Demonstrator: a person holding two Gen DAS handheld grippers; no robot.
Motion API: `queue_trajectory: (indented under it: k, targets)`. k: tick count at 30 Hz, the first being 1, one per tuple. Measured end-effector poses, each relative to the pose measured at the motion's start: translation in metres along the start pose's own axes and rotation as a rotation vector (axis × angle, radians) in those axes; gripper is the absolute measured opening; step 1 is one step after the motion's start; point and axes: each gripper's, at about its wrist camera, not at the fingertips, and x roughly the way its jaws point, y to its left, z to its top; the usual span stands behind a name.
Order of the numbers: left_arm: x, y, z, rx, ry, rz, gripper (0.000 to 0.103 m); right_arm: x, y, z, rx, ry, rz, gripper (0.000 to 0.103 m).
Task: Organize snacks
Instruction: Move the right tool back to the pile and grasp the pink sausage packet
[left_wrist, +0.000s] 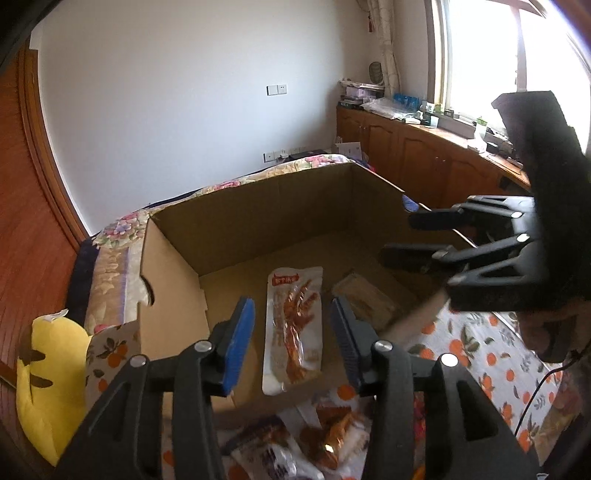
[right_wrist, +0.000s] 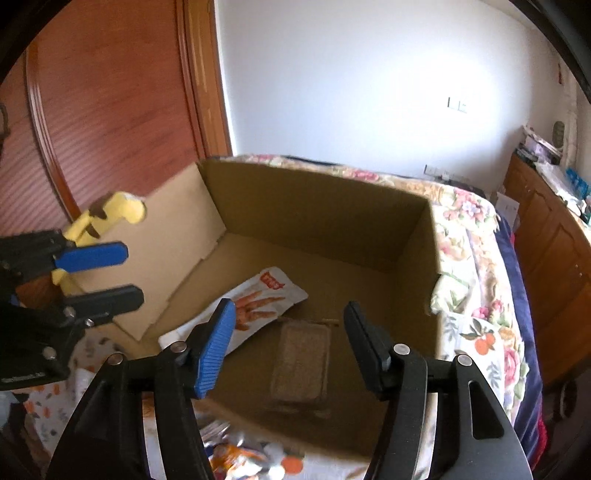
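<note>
An open cardboard box (left_wrist: 258, 206) (right_wrist: 317, 199) stands on a bed. On its floor lie a white packet with orange chicken feet (left_wrist: 293, 328) (right_wrist: 255, 306) and a clear brown packet (left_wrist: 365, 299) (right_wrist: 301, 360). My left gripper (left_wrist: 291, 339) is open and empty above the box's near edge, over the white packet; it also shows in the right wrist view (right_wrist: 98, 275). My right gripper (right_wrist: 288, 343) is open and empty above the brown packet; it shows at the right of the left wrist view (left_wrist: 402, 240). Several loose snack packets (left_wrist: 295, 443) (right_wrist: 236, 458) lie on the cloth in front of the box.
A yellow plush toy (left_wrist: 48, 384) (right_wrist: 107, 218) lies left of the box. The bed has an orange-print cloth (left_wrist: 491, 354) and a floral cover (right_wrist: 472, 236). A wooden wardrobe (right_wrist: 110, 96) stands at left, a wooden cabinet (left_wrist: 424, 155) under the window at right.
</note>
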Motion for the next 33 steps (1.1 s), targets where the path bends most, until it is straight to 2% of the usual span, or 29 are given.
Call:
queue_trajectory:
  k: [7, 13, 21, 27, 33]
  targets:
    - [-0.033, -0.015, -0.038, 0.003, -0.008, -0.015, 0.046, -0.064, 0.011, -0.042, 0.036, -0.031, 0.024, 0.062]
    - [-0.049, -0.038, -0.078, 0.006, 0.010, -0.030, 0.052, -0.086, 0.026, -0.089, 0.089, -0.020, 0.049, 0.062]
    - [-0.051, -0.064, -0.137, 0.042, 0.039, -0.077, 0.055, -0.063, 0.041, -0.146, 0.172, 0.034, 0.088, 0.062]
    - [-0.048, -0.077, -0.164, 0.045, 0.090, -0.114, 0.057, -0.041, 0.044, -0.168, 0.191, 0.096, 0.068, 0.062]
    - [-0.052, -0.090, -0.179, 0.077, 0.114, -0.136, 0.060, -0.039, 0.040, -0.179, 0.196, 0.106, 0.044, 0.062]
